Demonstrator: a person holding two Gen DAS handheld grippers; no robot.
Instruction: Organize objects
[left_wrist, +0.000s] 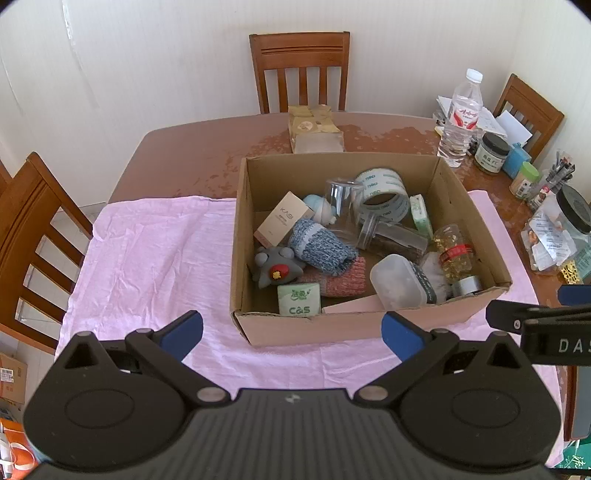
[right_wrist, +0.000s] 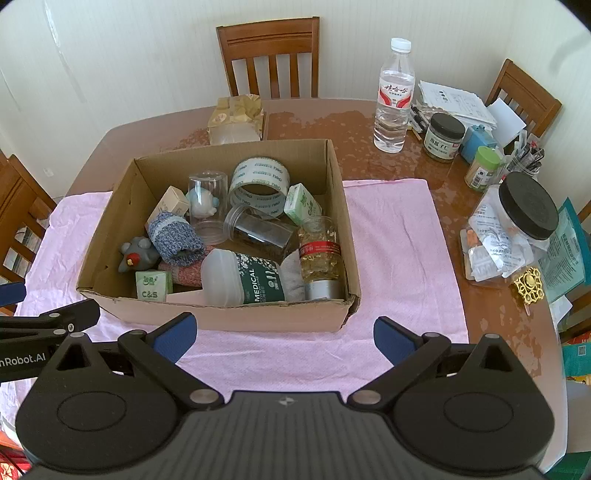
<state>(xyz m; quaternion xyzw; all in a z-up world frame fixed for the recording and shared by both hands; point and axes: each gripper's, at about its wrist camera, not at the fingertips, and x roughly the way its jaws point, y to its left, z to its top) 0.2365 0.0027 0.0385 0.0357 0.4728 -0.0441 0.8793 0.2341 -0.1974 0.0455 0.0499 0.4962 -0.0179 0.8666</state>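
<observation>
An open cardboard box (left_wrist: 332, 326) (right_wrist: 236, 317) sits on a pink cloth (left_wrist: 155, 258) (right_wrist: 391, 236). It holds a tape roll (left_wrist: 384, 192) (right_wrist: 258, 184), a clear cup (left_wrist: 341, 206), a blue knit sock (left_wrist: 317, 247) (right_wrist: 173, 236), a grey toy (left_wrist: 275, 267) (right_wrist: 136, 254), a C&S tissue pack (left_wrist: 299, 299) (right_wrist: 153, 286), a medical bottle (right_wrist: 243, 278) and a capsule bottle (right_wrist: 321, 251). My left gripper (left_wrist: 291, 334) is open and empty in front of the box. My right gripper (right_wrist: 286, 336) is open and empty in front of the box too.
The brown table (right_wrist: 369, 147) carries a water bottle (right_wrist: 393, 96), jars (right_wrist: 443, 136), a black-lidded jar (right_wrist: 524, 214), papers and a gold-wrapped package (right_wrist: 236, 118). Wooden chairs (left_wrist: 299, 70) stand at the far side, left and right.
</observation>
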